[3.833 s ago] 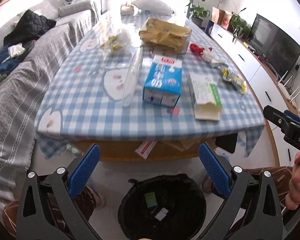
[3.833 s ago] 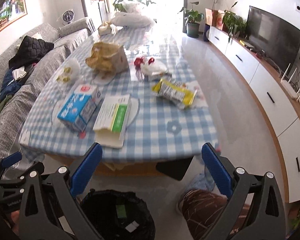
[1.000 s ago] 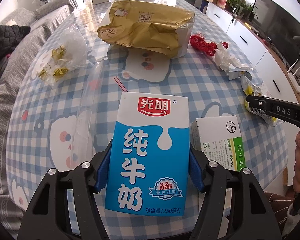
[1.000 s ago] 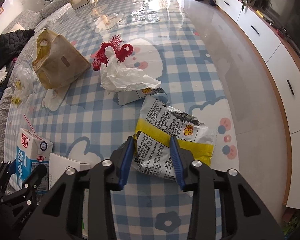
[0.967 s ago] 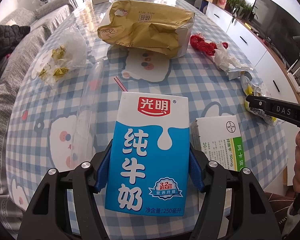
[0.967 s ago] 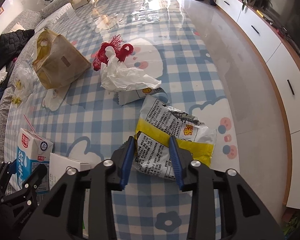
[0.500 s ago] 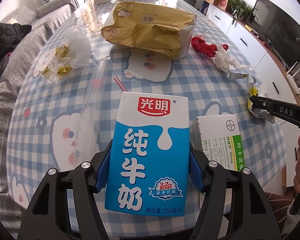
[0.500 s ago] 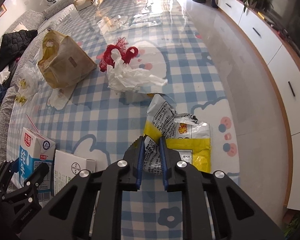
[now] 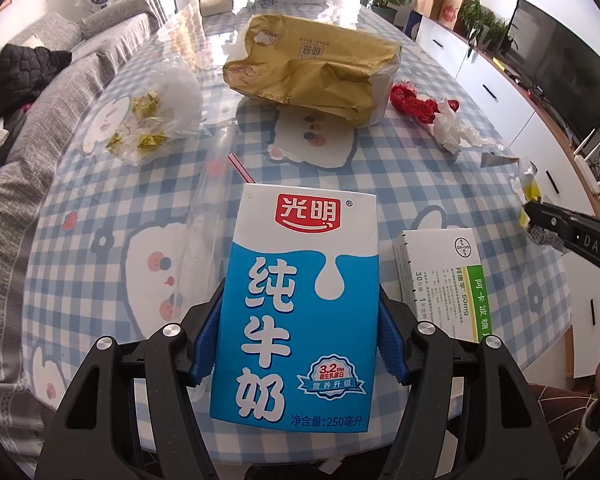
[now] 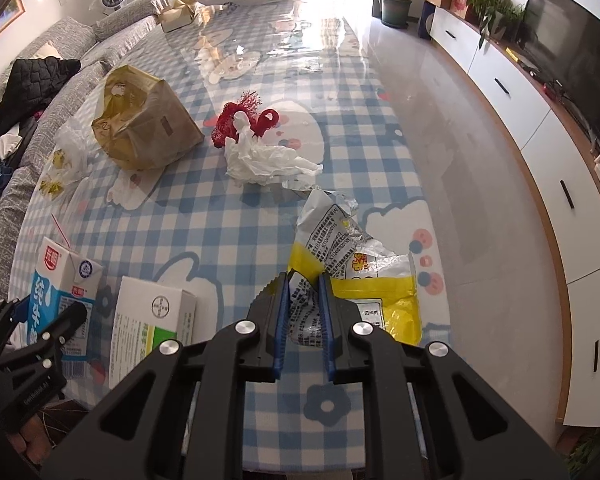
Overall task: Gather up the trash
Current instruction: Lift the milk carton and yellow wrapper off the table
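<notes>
My left gripper is shut on a blue and white milk carton with a red straw, held upright over the table's near edge; the carton also shows in the right wrist view. My right gripper is shut on a crumpled yellow and white snack wrapper, lifted a little off the checked tablecloth. The right gripper's black finger shows at the right edge of the left wrist view. A white and green medicine box lies flat beside the carton, also in the right wrist view.
A crumpled brown paper bag, a clear plastic bag with yellow wrappers, red netting and white tissue lie further along the table. A grey sofa runs along the left; white cabinets and a TV stand right.
Both grippers came up from over the black bin to the table. The right jaws have closed tight on the wrapper and raised it; the left keeps hold of the carton and has drawn back slightly.
</notes>
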Motion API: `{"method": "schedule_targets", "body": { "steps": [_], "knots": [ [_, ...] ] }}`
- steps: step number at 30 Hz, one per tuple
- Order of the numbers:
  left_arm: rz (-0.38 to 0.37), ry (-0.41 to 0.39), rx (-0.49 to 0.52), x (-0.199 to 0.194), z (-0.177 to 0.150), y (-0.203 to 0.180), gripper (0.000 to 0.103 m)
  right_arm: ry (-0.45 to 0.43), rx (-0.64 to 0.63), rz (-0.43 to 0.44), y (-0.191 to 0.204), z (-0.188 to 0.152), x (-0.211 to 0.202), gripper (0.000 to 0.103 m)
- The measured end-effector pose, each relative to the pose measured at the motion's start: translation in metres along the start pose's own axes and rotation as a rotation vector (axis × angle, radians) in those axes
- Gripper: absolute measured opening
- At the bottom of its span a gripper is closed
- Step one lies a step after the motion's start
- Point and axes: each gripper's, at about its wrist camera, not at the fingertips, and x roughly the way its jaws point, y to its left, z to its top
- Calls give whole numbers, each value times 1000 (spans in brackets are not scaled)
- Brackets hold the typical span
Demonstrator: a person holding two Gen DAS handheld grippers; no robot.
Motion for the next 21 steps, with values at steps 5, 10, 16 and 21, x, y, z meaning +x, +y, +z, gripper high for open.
{"method": "schedule_targets", "body": {
  "steps": [5, 10, 16, 21],
  "knots": [
    [1, -21, -7, -14, -6, 4, 63, -26, -7, 14, -1, -10, -14, 13],
    [-2, -27, -10, -26, -13, 7, 63, -58, -12, 27, 1, -16, -31, 13],
    [0, -44, -16, -41, -20, 10, 63, -84, -24, 35, 7, -25, -46, 13],
    [-11, -55, -17, -53, -28, 13, 63, -112, -57, 37, 20, -34, -61, 13]
  ]
}}
